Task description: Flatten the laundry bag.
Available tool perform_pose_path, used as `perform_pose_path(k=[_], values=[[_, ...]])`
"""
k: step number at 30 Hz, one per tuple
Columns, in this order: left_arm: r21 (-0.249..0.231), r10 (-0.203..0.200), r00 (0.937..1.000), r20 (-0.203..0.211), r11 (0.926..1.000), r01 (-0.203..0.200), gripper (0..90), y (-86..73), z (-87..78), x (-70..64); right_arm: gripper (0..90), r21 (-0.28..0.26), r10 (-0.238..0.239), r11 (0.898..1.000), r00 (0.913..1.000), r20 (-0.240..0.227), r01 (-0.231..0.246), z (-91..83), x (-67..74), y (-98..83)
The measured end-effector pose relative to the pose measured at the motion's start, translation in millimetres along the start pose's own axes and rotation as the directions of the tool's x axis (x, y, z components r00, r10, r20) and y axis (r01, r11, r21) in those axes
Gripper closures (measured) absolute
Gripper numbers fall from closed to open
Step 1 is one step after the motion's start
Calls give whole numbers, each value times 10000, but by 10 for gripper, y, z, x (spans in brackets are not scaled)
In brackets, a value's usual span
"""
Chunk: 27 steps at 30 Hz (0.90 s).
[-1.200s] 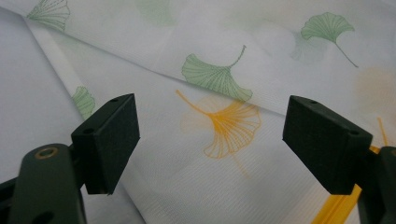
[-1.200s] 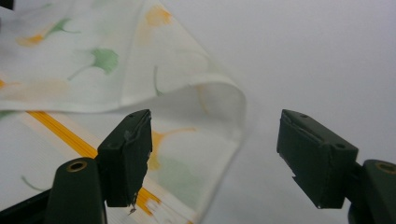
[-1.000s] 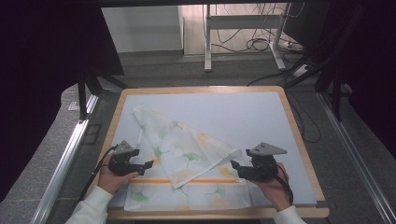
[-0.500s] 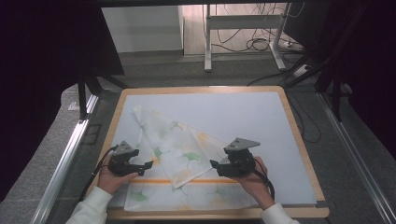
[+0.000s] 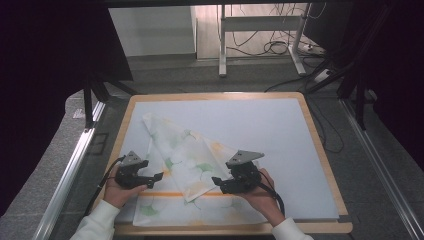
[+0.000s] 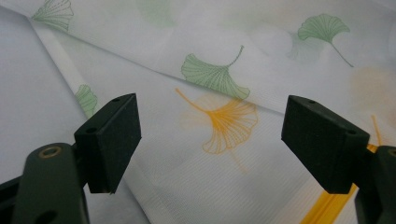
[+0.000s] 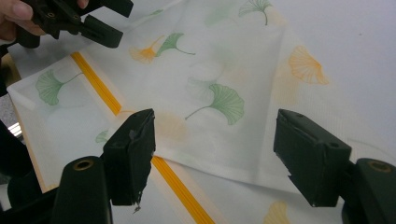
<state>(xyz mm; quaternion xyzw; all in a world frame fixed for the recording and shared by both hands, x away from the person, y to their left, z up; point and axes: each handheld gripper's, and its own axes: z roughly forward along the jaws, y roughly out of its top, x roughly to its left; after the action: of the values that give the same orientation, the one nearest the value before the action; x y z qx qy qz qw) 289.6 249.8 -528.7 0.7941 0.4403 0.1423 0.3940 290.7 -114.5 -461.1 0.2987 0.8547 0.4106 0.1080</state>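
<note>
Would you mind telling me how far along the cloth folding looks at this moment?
Early on. One corner of the cloth is already folded over, its tip lying just past the orange stripe. Both the left gripper and the right gripper hover open over the cloth, gripping nothing. Any further folds remain to be made.

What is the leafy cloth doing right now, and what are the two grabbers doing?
Ginkgo-print cloth: lying on the table, partly folded, one flap turned over the orange stripe, not gripped.
Left gripper: jaws open, over the cloth, holding nothing.
Right gripper: jaws open, over the folded flap's edge, holding nothing.
Table: flat, carrying the cloth.
</note>
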Motion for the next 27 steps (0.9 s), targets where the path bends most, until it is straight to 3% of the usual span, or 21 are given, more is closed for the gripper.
perform_pose_path(k=[22,27], values=[[45,-21,9999,99,10000,21,190,3,2,-2,306,732,-501,9957,9949,-874,566,444,353,176],[-39,-56,9999,114,10000,57,192,5,-7,-7,312,916,-485,9939,9894,-1370,614,536,472,202]])
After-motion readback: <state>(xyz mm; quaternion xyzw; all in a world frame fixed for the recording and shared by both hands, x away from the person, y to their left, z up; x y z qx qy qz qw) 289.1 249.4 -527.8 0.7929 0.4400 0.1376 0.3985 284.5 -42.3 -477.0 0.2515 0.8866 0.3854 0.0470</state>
